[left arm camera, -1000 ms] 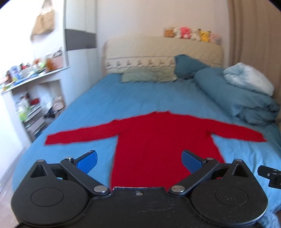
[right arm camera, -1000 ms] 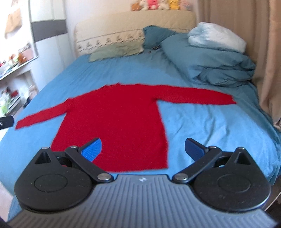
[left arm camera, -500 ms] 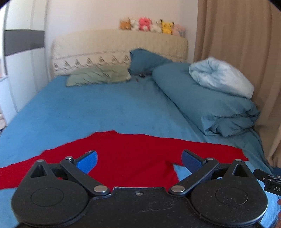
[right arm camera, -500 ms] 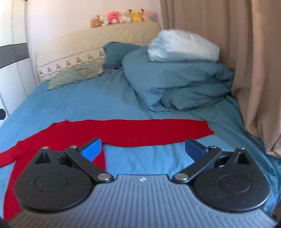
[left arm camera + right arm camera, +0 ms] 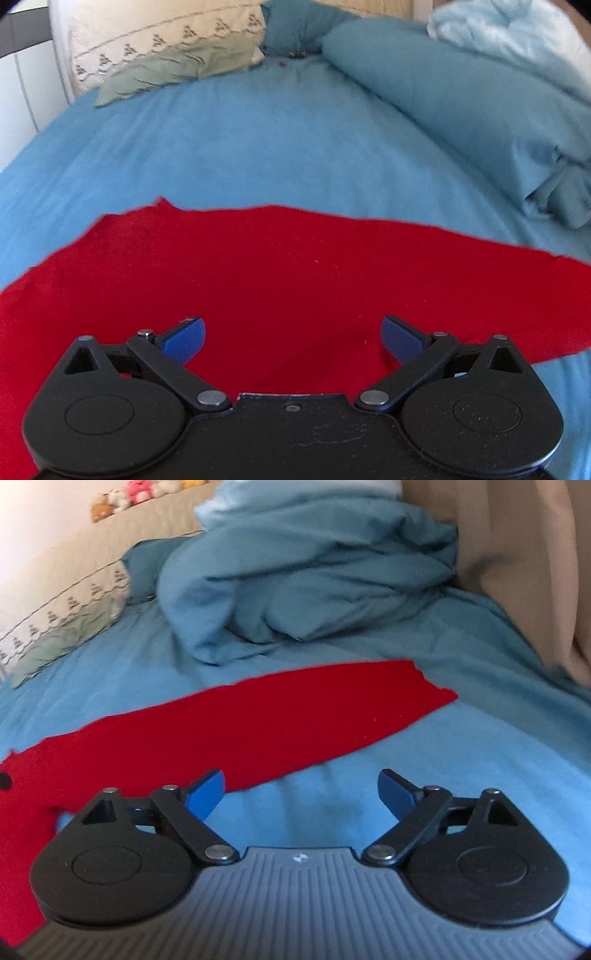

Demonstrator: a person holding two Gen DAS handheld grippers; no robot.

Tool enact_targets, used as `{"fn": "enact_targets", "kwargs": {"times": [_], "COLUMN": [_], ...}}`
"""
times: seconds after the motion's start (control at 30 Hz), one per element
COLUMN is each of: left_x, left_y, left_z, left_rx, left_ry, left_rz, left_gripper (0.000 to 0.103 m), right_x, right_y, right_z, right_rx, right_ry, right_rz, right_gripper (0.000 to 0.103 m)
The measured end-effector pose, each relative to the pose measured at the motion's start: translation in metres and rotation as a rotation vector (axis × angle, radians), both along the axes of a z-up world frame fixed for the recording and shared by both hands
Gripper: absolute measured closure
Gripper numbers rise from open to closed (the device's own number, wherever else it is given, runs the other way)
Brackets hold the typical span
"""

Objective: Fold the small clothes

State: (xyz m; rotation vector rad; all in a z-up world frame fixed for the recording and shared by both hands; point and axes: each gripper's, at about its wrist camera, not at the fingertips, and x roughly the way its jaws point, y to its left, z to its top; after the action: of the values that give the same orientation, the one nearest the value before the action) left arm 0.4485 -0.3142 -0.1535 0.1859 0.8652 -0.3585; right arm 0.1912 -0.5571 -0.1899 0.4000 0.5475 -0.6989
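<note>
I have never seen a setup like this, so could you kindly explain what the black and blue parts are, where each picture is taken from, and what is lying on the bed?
There is no robot arm here: a person holds a two-finger tool in each hand. Each picture comes from a wide-angle camera mounted on one tool, looking forward along its fingers, so the black linkages and blue pads fill the bottom edge.

One view shows the left hand-held gripper, open and empty, above the body of a red sweater. The other shows the right hand-held gripper, also open and empty, pointing at the sweater's outstretched sleeve.

The sweater lies spread flat on a bed with a blue sheet. Further back are a bunched blue duvet, a green pillow and plush toys on the headboard. Nothing is held yet.
</note>
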Motion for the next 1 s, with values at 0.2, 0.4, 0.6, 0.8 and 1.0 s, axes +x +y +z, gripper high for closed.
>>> {"fn": "enact_targets", "kwargs": {"times": [0.2,0.4,0.6,0.8,1.0], "left_x": [0.021,0.028,0.038,0.046,0.045], "left_y": [-0.032,-0.033,-0.025,0.034,0.127], "left_z": [-0.038,-0.049,-0.036,0.007,0.044], "left_rx": [0.054,0.051,0.029,-0.017,0.023], "left_ry": [0.035,0.061,0.086,-0.029,-0.157], "left_rz": [-0.026,-0.016,-0.034,-0.002,0.114], "left_gripper": [0.000,0.000,0.002,0.002,0.001], "right_x": [0.017,0.028,0.040,0.074,0.166], "right_y": [-0.039,-0.052,-0.052,-0.009,0.112], "right_z": [-0.031,-0.033,-0.017,0.052,0.107], "right_rx": [0.029,0.031,0.023,-0.017,-0.102], "right_ry": [-0.090,-0.103,-0.102,-0.221,-0.314], "right_rz": [-0.102,-0.195,-0.182,-0.001,0.389], "right_gripper": [0.026,0.070,0.081,0.082,0.082]}}
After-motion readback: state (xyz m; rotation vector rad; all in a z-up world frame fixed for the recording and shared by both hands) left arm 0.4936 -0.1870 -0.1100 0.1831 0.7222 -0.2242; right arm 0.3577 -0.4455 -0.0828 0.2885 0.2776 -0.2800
